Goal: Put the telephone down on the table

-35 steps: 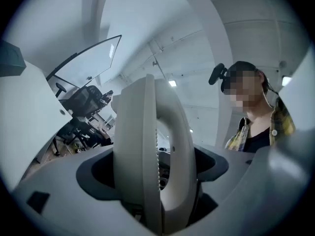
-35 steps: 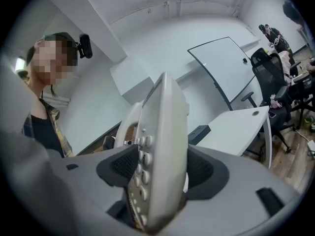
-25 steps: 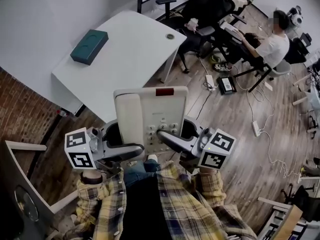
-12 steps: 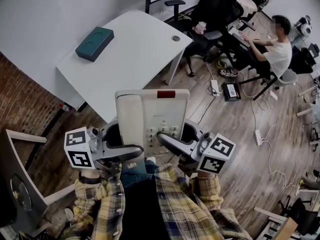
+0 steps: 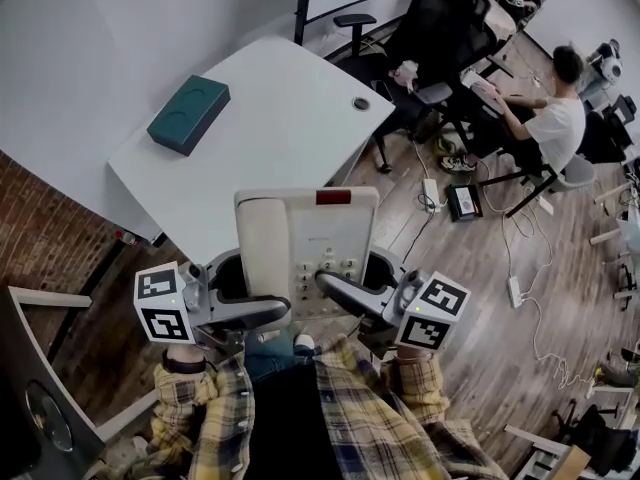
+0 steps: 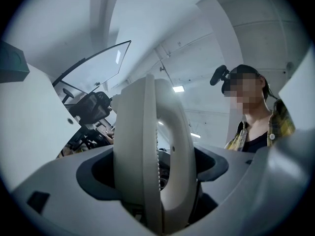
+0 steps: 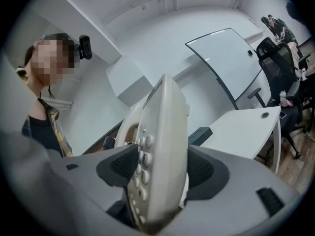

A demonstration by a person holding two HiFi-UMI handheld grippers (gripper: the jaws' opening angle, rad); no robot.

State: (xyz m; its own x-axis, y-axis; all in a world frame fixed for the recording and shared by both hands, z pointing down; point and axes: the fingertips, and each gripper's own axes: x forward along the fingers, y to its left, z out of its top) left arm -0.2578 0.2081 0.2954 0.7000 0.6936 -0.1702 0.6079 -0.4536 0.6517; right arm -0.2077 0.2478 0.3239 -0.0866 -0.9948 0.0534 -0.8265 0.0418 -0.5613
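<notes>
A person in a plaid shirt, seen from above, carries one pale desk telephone (image 5: 305, 248) in the air in front of their body, using two hand-held grippers. The left gripper (image 5: 262, 306) pinches the near left side of the telephone, where the handset (image 5: 262, 253) lies in its cradle; its own view shows the jaws pressed against both faces of the telephone. The right gripper (image 5: 335, 286) clamps the near right side, over the keypad (image 5: 325, 265), in the same way. The two-sided, level hold looks chosen to keep the wide body steady and stop the loose handset sliding off. The telephone is not yet on the one white desk (image 5: 270, 158); it hangs at about the desk's near corner, above the wooden floor (image 5: 470, 298). The desk carries a single teal box (image 5: 188, 115) near its left edge and has one round cable hole (image 5: 361, 103) by its right corner, so most of the top is free for setting down. Further off, one other person (image 5: 545, 113) sits at a separate workstation among black office chairs.
</notes>
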